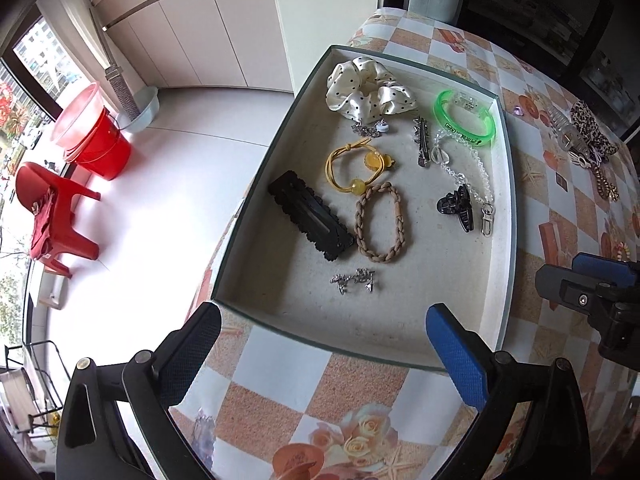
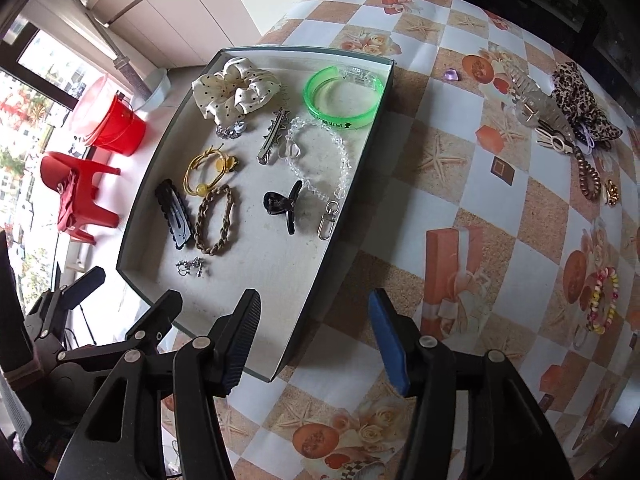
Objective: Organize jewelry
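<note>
My left hand-held gripper [image 1: 324,344] hangs wide open and empty, my right hand-held gripper [image 2: 314,330] partly open and empty. Ahead to my right on the worktop [image 2: 500,216], the bead bracelet [image 2: 602,300] looks light, floppy; I'd pinch one side of its loop.

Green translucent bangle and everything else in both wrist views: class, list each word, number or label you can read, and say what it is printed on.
Green translucent plastic bangle: dark print on its outer band, too small and blurred to read in either view.
Patterned checked tablecloth: pictures only (roses, starfish, gift boxes), no text.
Shallow grey tray and the other hair accessories: no writing visible.
</note>
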The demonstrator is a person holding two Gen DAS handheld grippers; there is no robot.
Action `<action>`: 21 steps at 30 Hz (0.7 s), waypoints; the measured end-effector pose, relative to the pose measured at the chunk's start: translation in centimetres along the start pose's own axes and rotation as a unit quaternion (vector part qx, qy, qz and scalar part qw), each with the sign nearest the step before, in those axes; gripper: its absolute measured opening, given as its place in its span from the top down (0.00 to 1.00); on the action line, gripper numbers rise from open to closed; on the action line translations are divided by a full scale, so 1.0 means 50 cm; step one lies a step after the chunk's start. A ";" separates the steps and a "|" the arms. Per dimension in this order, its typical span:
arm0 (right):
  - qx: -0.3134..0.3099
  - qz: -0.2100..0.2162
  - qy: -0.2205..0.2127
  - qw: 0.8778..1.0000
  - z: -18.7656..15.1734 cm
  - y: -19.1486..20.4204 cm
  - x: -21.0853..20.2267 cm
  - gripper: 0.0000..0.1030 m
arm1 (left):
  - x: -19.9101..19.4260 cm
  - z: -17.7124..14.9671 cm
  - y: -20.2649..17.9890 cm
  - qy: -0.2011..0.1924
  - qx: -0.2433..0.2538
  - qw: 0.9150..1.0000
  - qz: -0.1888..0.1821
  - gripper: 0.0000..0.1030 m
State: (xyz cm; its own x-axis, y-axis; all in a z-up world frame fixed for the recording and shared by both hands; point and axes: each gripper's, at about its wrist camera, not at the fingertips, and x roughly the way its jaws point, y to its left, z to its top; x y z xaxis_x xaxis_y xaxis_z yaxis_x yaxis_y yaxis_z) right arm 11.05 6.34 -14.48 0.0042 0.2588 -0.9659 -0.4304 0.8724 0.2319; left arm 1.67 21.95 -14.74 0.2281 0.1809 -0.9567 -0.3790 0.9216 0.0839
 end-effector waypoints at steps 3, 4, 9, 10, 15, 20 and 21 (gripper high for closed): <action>-0.003 -0.006 -0.002 1.000 -0.011 0.008 -0.022 0.31 | -0.032 -0.014 0.012 -0.002 -0.008 1.000 0.006 0.00; -0.003 -0.009 -0.004 1.000 -0.016 0.010 -0.032 0.26 | -0.045 -0.019 0.015 -0.003 -0.011 1.000 0.005 0.00; -0.017 -0.027 -0.023 0.999 -0.029 0.028 -0.093 0.17 | -0.109 -0.038 0.024 -0.005 -0.015 1.000 -0.002 0.00; -0.021 -0.031 -0.029 0.999 -0.032 0.034 -0.110 0.15 | -0.122 -0.040 0.025 -0.006 -0.015 1.000 -0.003 0.00; -0.037 -0.039 -0.059 0.997 -0.039 0.056 -0.177 0.14 | -0.178 -0.050 0.032 -0.012 -0.021 1.000 -0.007 0.00; -0.049 -0.042 -0.071 0.995 -0.042 0.079 -0.221 0.13 | -0.223 -0.051 0.043 -0.018 -0.034 0.999 -0.008 0.00; -0.053 -0.044 -0.074 0.995 -0.043 0.083 -0.228 0.13 | -0.231 -0.050 0.044 -0.018 -0.035 0.999 -0.008 0.00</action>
State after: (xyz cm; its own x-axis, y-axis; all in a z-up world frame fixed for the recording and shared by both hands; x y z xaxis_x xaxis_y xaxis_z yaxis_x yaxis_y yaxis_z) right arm 7.29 6.13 -2.76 0.1748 0.2481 -0.9528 -0.5152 0.8477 0.1262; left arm -4.04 21.04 -4.22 0.2665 0.1794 -0.9470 -0.4361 0.8986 0.0475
